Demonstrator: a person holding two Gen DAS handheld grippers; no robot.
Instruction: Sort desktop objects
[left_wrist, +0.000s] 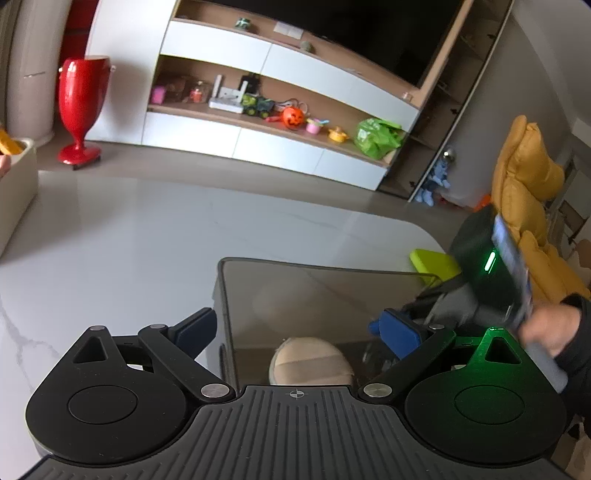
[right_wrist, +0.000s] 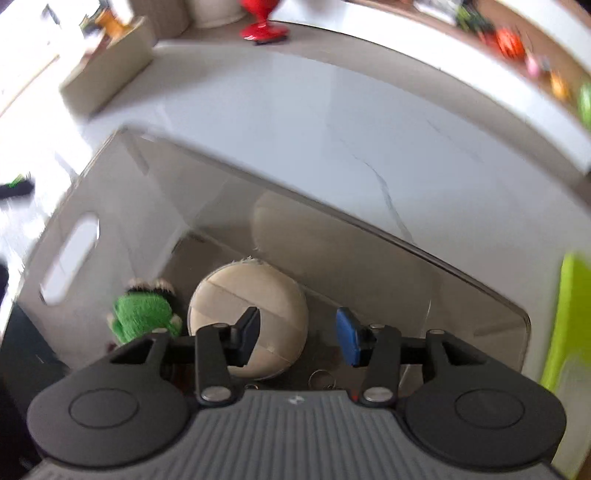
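Note:
A smoky see-through bin (left_wrist: 314, 264) (right_wrist: 332, 206) stands on the white marble table (left_wrist: 129, 240). Inside it lie a round beige pad (left_wrist: 310, 358) (right_wrist: 229, 295), a green plush toy (right_wrist: 142, 314) and some metal key rings (right_wrist: 321, 378). My left gripper (left_wrist: 297, 330) is open wide at the bin's near left corner, with one finger (left_wrist: 195, 328) outside the left wall and the other inside. My right gripper (right_wrist: 298, 336) hovers over the bin pointing steeply down, partly open, with nothing between its blue pads (right_wrist: 349, 339). In the left wrist view its body (left_wrist: 480, 277) and the hand holding it appear at the bin's right end.
A lime-green object (left_wrist: 432, 262) (right_wrist: 569, 314) lies just past the bin's right end. A beige box (left_wrist: 18, 184) (right_wrist: 107, 70) stands at the table's far left. Beyond the table are a red vase (left_wrist: 81, 107), toy shelves (left_wrist: 258, 110) and a yellow chair (left_wrist: 528, 192).

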